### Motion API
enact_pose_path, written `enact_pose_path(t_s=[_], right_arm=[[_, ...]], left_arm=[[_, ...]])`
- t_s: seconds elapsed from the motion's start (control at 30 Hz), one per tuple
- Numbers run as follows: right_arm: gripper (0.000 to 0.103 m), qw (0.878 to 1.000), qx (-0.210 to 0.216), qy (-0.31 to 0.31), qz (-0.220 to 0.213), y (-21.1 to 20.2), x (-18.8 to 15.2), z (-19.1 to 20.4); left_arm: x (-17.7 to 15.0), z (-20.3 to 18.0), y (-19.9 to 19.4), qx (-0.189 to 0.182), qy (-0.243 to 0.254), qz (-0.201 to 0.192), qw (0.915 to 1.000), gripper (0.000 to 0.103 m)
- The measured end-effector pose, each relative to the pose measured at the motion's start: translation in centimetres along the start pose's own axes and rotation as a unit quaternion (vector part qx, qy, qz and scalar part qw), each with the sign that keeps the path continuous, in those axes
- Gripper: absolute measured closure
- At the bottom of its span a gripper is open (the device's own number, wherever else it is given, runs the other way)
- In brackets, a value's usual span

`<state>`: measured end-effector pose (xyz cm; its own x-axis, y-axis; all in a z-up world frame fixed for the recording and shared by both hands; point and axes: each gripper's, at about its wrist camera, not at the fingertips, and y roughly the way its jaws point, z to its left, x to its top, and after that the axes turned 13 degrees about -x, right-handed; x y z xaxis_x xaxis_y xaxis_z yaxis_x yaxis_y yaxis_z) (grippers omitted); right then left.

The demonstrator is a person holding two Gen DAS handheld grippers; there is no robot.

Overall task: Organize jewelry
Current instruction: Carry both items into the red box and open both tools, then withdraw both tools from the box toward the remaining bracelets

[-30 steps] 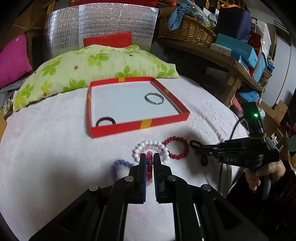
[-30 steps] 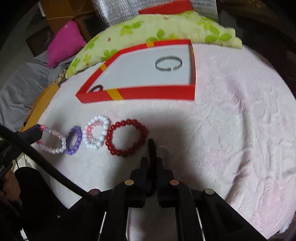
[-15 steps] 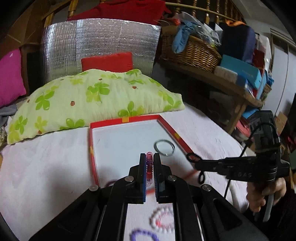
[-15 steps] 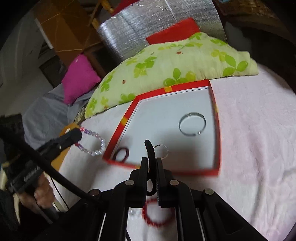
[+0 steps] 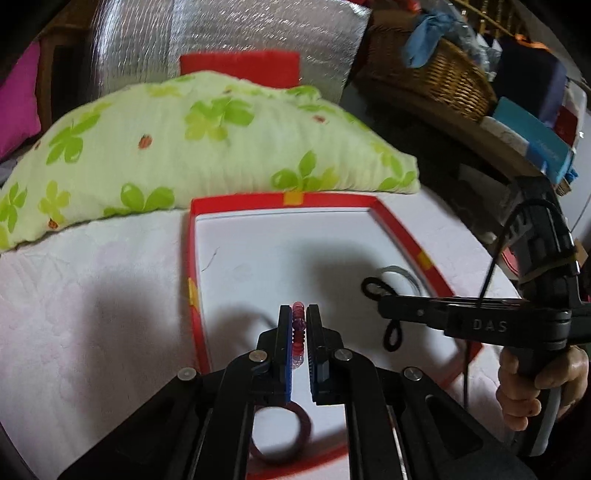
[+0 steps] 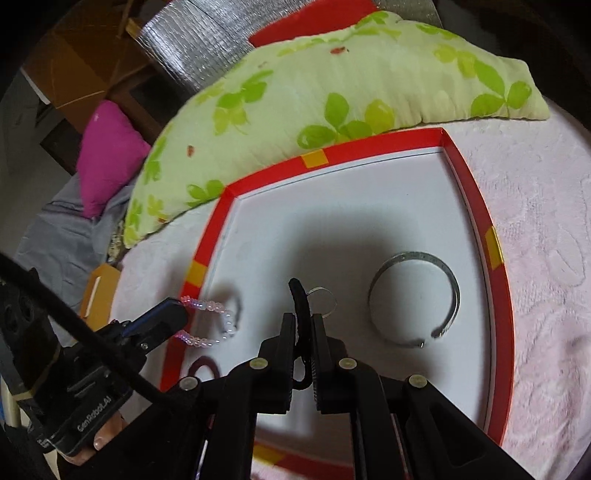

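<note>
A red-rimmed tray [image 5: 402, 236] [image 6: 495, 288] with a white floor lies on the pink cloth. My left gripper [image 5: 299, 325] is shut on a pink bead bracelet [image 5: 298, 332], held above the tray's left part; the bracelet also shows in the right wrist view [image 6: 212, 321]. My right gripper [image 6: 303, 325] is shut on a black cord loop [image 6: 301, 306] with a small ring, above the tray's middle; the black cord also shows in the left wrist view [image 5: 376, 290]. A silver open bangle [image 6: 415, 299] and a dark red ring [image 5: 291, 435] lie in the tray.
A green-flowered pillow [image 5: 192, 147] lies just behind the tray. A silver foil panel [image 5: 236, 33] stands behind it. A wicker basket [image 5: 432, 70] and boxes sit on a wooden shelf at the right. A pink cushion [image 6: 107, 147] lies at the far left.
Both grippers lifted off the cloth with their jewelry and moved forward over the tray. The bracelets left on the cloth have dropped out of view.
</note>
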<state>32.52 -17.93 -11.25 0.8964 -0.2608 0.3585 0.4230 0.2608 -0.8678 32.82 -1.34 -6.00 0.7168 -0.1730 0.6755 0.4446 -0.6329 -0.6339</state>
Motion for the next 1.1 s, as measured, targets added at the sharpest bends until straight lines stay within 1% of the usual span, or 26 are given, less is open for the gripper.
enact_pose_path(t_s=[0.03,0.13,0.2,0.27,0.33,0.37,0.47,0.5,0.57,0.63,0.7,0.8,1.03,1.1], right_arm=[[0.091,1.0,-0.001,0.004,0.003,0.3,0.1,-0.1],[0.09,1.0,0.005,0.016,0.009,0.7,0.4,-0.5],[0.085,1.0,0.016,0.024,0.008,0.5,0.5,-0.7],[0.083,0.999,0.024,0.026,-0.008,-0.1,0.7,-0.8],[0.083,0.998,0.044,0.031,-0.015,-0.7,0.7,-0.9],[0.083,0.998,0.05,0.032,-0.021,-1.2,0.6,-0.9],[0.083,0.998,0.044,0.031,-0.045,-2.7,0.5,-1.1],[0.083,0.997,0.048,0.034,-0.054,-3.5,0.4,-1.4],[0.083,0.996,0.051,0.043,-0.066,-4.6,0.4,-2.2],[0.083,0.994,0.051,0.055,-0.076,-5.7,0.3,-3.4],[0.083,0.994,0.048,0.064,-0.078,-6.4,0.1,-4.4],[0.082,0.995,0.019,0.076,-0.066,-6.8,-0.6,-5.8],[0.082,0.994,-0.001,0.095,-0.045,-7.4,-2.9,-8.9],[0.082,0.994,-0.007,0.098,-0.038,-7.6,-3.7,-9.5]], left_arm=[[0.1,0.4,0.3,0.002,-0.005,0.001,1.0,0.096],[0.4,0.9,0.7,0.001,-0.012,0.001,0.9999,0.096],[0.5,0.6,0.8,0.001,-0.006,0.002,1.0,0.092],[0.4,0.5,0.8,0.009,-0.001,0.006,0.9999,0.088],[0.3,0.5,0.6,0.013,-0.006,0.005,0.9999,0.072],[0.2,0.5,0.4,0.017,-0.007,0.001,0.9998,0.071],[-0.1,0.1,-0.7,0.032,0.001,-0.006,0.9995,0.068],[-0.2,0.0,-1.0,0.035,0.004,-0.009,0.9993,0.067],[-0.5,0.0,-2.0,0.046,0.007,-0.017,0.9988,0.062],[-0.9,0.1,-3.1,0.056,0.004,-0.026,0.9981,0.053],[-1.3,0.4,-4.0,0.064,-0.004,-0.028,0.9975,0.05],[-2.1,0.8,-4.9,0.064,-0.018,-0.022,0.9975,0.048],[-4.6,0.6,-5.5,0.055,-0.045,0.001,0.9975,0.048],[-5.3,0.2,-5.6,0.043,-0.053,0.007,0.9977,0.048]])
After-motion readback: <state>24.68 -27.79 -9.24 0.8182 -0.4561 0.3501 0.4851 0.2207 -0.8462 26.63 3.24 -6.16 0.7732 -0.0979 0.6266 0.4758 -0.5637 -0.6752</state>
